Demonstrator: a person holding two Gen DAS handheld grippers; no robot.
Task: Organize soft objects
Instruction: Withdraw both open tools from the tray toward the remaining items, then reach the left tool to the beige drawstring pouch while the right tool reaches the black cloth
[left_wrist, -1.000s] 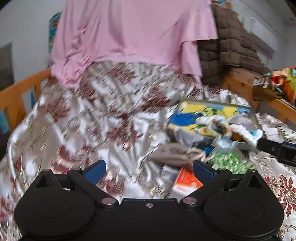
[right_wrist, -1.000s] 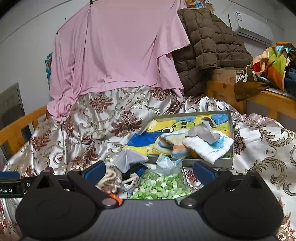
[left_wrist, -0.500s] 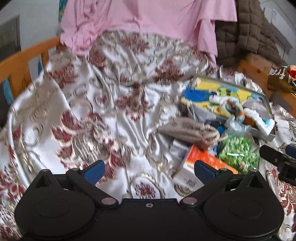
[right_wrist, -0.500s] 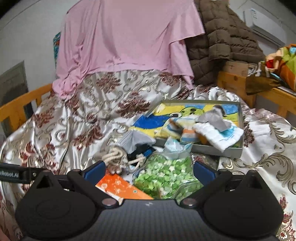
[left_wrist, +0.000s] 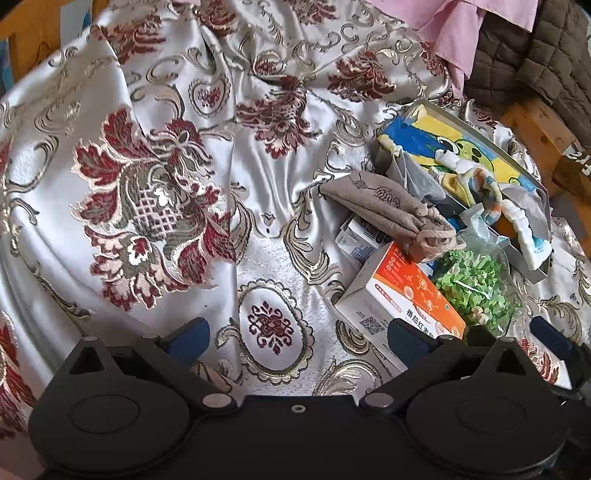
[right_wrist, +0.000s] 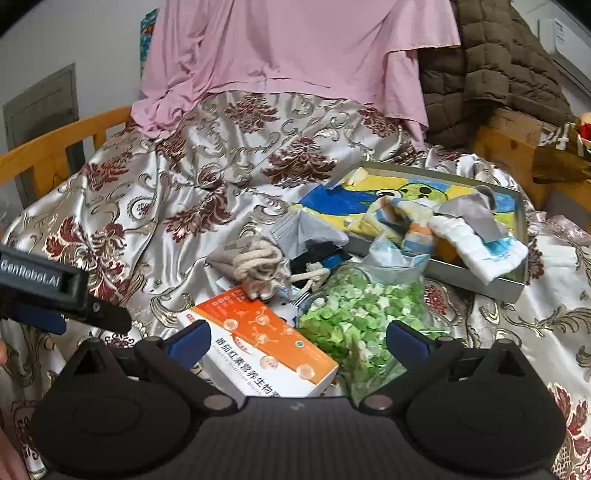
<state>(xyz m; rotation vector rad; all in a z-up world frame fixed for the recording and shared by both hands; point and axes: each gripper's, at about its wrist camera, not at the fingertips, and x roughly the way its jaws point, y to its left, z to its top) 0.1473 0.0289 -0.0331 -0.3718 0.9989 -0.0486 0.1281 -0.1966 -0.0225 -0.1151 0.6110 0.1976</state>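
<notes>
Both tongs, the left (left_wrist: 295, 334) and right (right_wrist: 295, 338), each wide apart and empty, have been lowered toward the bed's clutter, where the drawstring pouch (right_wrist: 255, 264) lies beside the tray (right_wrist: 480, 282), so a pickup seems imminent.

We see a beige drawstring pouch (right_wrist: 255, 264) lying slumped against an orange box; further right, folded cloths (right_wrist: 476, 243) sit heaped in a grey tray (right_wrist: 476, 282) on the bed.

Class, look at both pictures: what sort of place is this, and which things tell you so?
Most likely a bedroom at home: a satin bedspread over a wooden bed frame, and a pink sheet and quilted coat hanging behind.
</notes>
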